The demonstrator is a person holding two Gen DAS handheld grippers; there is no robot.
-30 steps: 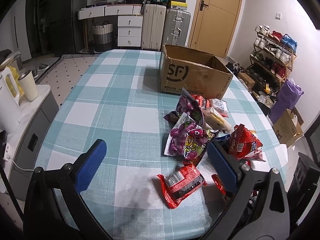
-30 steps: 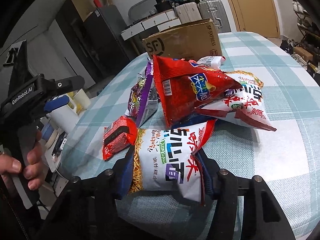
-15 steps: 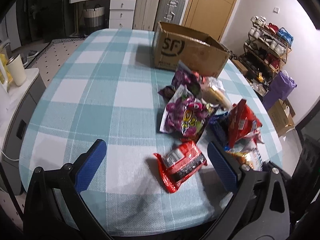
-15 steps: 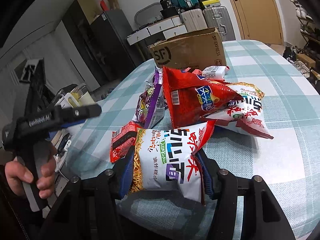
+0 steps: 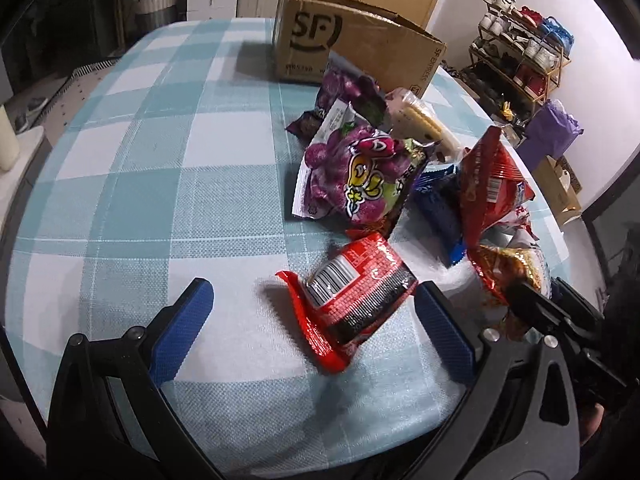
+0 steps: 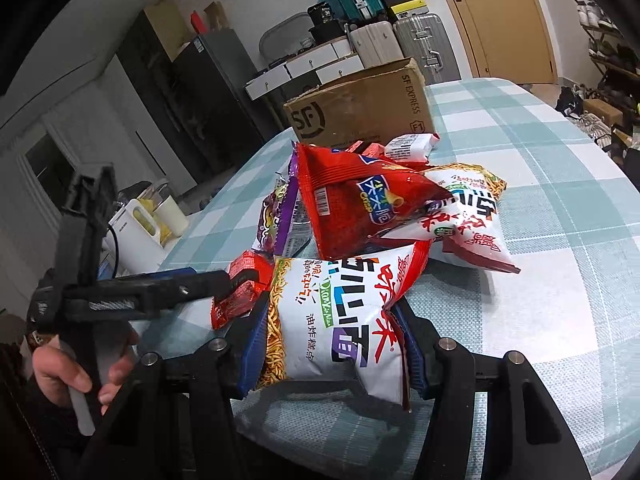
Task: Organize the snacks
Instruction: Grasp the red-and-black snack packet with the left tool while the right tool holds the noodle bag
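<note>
Left gripper (image 5: 314, 314) has dropped and pitched down since a second ago: the small red-and-black packet (image 5: 352, 296) that sat ahead of its fingers now lies between them. Jaws spread wide, blue pads clear of the wrapper on both sides, nothing grasped. Packet flat on the checked tablecloth (image 5: 160, 184), barcode face up, closer to the right-hand pad.

Right gripper (image 6: 334, 320) hasn't moved. Clamped on the white noodle snack bag (image 6: 332, 320), pads pressing both side edges, bag resting low on the cloth.

Pile ahead of the right gripper: red crisp bag (image 6: 360, 200) leaning on top of a second white noodle bag (image 6: 468, 216), purple candy bag (image 6: 280, 216) to the left of it, a pale packet (image 6: 412, 146) further back. From the left wrist view the purple bag (image 5: 360, 176) sits just beyond the red-and-black packet, with a cracker pack (image 5: 420, 124) behind it and a blue wrapper (image 5: 436, 204) to the right.

Cardboard SF box (image 5: 352, 40) stands at the far side of the pile, flaps open. Interior not visible from either camera, so contents can't be told. All snacks in view are outside it on the table.

A person's hand (image 6: 76, 372) grips the left gripper's handle, seen at the left of the right wrist view.
</note>
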